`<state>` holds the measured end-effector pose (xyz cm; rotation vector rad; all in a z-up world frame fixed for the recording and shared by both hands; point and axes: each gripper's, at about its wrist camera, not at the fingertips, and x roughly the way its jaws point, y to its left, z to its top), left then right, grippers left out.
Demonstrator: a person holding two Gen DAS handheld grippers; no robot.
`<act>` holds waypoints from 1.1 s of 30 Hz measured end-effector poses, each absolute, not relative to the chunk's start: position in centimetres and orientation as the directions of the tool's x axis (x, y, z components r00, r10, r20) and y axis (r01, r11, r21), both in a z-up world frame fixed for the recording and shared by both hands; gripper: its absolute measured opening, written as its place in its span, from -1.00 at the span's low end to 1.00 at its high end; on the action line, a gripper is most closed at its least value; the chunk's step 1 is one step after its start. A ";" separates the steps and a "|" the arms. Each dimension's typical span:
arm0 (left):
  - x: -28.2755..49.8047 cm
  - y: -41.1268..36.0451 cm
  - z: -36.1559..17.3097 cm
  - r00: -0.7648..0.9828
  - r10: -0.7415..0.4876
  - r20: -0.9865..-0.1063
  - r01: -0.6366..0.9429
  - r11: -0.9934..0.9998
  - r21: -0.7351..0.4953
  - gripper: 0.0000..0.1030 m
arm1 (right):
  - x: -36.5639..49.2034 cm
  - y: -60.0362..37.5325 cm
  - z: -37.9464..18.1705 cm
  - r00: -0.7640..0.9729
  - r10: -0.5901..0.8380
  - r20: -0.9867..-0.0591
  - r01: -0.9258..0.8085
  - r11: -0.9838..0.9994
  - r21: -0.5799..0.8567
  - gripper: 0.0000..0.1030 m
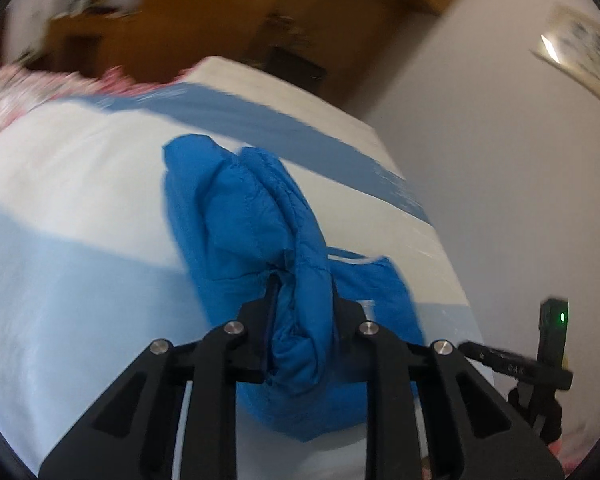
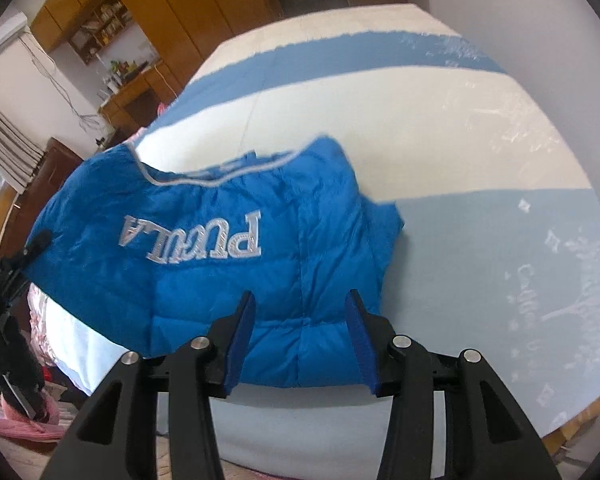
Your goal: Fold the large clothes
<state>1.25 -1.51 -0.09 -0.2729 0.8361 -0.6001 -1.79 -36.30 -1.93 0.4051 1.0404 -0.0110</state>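
Observation:
A bright blue padded jacket (image 2: 204, 280) with silver lettering lies on a bed (image 2: 480, 240) covered in blue and white stripes. In the left wrist view the jacket (image 1: 240, 216) is bunched into a thick fold, and my left gripper (image 1: 303, 292) is shut on that fold, holding it just above the bed. In the right wrist view my right gripper (image 2: 300, 300) is open over the jacket's near hem, its blue pads on either side of the fabric without pinching it. The left gripper (image 2: 16, 268) shows at the far left there.
Wooden wardrobes and shelves (image 2: 148, 12) stand beyond the bed. A pink floral quilt (image 1: 40, 92) lies at the bed's far side. A white wall (image 1: 500, 160) runs along the bed's right edge. Pink cloth (image 2: 24, 420) lies on the floor.

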 end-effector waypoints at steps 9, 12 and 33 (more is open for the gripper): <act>1.6 -14.8 -1.4 0.330 -0.678 -0.657 0.623 0.680 -0.388 -0.65 | -2.3 -37.5 -1.4 0.523 0.153 -0.838 0.239 0.918 0.316 -0.08; 2.1 -18.5 -4.4 0.242 -0.662 -0.709 0.657 0.649 -0.382 -0.65 | -2.5 -38.3 -2.1 0.510 0.152 -0.847 0.263 0.910 0.321 -0.08; 3.5 -21.2 -11.9 0.064 -0.616 -0.785 0.619 0.641 -0.454 -0.31 | 0.1 -39.6 -3.5 0.495 0.241 -0.835 0.224 0.893 0.390 -0.04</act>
